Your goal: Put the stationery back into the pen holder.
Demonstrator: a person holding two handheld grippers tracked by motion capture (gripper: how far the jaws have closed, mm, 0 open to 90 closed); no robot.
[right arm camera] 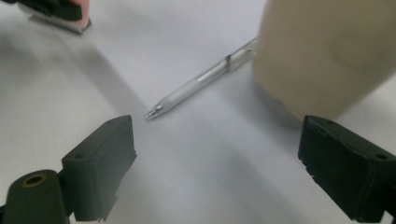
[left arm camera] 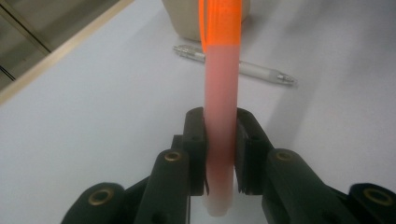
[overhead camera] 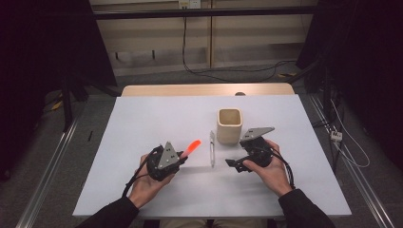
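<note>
My left gripper (overhead camera: 182, 156) is shut on a pink marker with an orange cap (overhead camera: 192, 147), which points up and right toward the cup. In the left gripper view the marker (left arm camera: 222, 107) runs straight out between the pressed pads (left arm camera: 195, 135). A clear white pen (overhead camera: 212, 148) lies on the table between the two hands, its tip toward me. My right gripper (overhead camera: 236, 154) stands open just right of the pen, with nothing between its jaws. In the right gripper view the pen (right arm camera: 201, 79) lies ahead of the wide-apart jaws (right arm camera: 217, 168), beside the beige cup (right arm camera: 322, 51).
A beige square cup (overhead camera: 230, 126) stands upright behind the pen, close to the right gripper. The white table (overhead camera: 142, 123) has bare room at left and at the front. A wooden strip (overhead camera: 204, 89) borders its far edge. Cables lie on the floor beyond.
</note>
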